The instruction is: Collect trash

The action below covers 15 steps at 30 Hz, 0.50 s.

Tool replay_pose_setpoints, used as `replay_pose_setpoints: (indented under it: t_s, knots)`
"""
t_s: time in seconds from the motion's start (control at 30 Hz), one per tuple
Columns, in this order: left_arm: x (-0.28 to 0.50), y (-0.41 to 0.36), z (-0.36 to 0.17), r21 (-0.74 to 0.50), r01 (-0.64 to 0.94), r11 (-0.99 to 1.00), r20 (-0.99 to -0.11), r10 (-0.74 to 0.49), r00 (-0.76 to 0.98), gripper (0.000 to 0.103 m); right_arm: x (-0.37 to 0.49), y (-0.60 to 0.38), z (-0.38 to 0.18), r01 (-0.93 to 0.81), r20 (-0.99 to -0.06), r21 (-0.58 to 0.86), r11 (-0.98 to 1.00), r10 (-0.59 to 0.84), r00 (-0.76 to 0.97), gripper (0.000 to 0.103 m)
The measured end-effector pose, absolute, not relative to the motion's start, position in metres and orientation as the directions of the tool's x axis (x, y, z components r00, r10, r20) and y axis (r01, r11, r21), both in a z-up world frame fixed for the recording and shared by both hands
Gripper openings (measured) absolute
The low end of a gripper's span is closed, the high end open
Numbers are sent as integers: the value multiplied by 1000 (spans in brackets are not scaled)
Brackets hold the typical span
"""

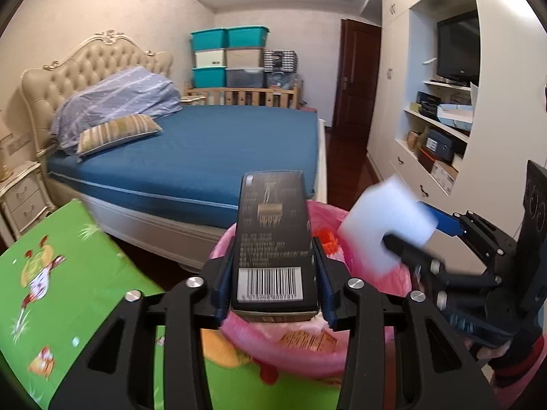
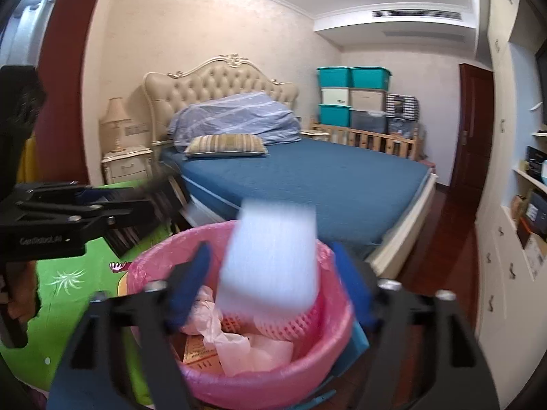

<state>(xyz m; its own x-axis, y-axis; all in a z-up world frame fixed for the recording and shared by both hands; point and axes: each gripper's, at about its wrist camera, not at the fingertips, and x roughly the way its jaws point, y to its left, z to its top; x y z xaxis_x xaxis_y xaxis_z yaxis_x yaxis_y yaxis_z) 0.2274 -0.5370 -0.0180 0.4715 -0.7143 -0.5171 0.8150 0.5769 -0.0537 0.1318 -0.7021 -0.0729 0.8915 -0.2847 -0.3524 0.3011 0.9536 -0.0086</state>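
A black box point(image 1: 273, 235) with a barcode on its near end sits between the blue pads of my left gripper point(image 1: 275, 273), which is shut on it just over the pink-lined trash bin point(image 1: 290, 352). A white foam block point(image 2: 273, 256) shows blurred and loose between the wide-apart fingers of my right gripper point(image 2: 273, 273), over the bin point(image 2: 273, 386); neither pad touches it. In the left wrist view the right gripper point(image 1: 417, 232) comes in from the right with the white block point(image 1: 386, 215) at its tips. The bin holds crumpled pink plastic and a printed carton.
A green play mat point(image 1: 68, 273) lies left of the bin. The blue bed point(image 1: 222, 150) stands right behind it, with a nightstand point(image 2: 128, 167) at its head. White shelving point(image 1: 441, 136) lines the right wall. A hand point(image 2: 20, 304) holds the left gripper.
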Motion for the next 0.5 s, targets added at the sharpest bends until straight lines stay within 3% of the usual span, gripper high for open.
replay_pose_setpoints:
  t_s: [0.07, 0.1, 0.27, 0.33, 0.5]
  knots:
    - [235, -538, -18, -56, 802, 595, -510, -707, 489, 81, 133, -703, -74, 295, -350, -4, 956, -278, 895, 80]
    - [237, -536, -17, -64, 794, 605, -502, -707, 498, 85, 132, -706, -75, 310, -353, -8, 951, -292, 889, 80]
    - [235, -510, -2, -49, 749, 661, -460, -680, 571, 93, 87, -720, -60, 369, -310, 20, 929, -345, 886, 83]
    - [222, -493, 8, -25, 732, 681, -427, -669, 608, 94, 64, -717, -52, 385, -300, 27, 923, -360, 883, 90]
    - [175, -461, 25, 51, 708, 705, -353, -650, 673, 97, 32, -687, -43, 405, -338, 32, 914, -371, 865, 96]
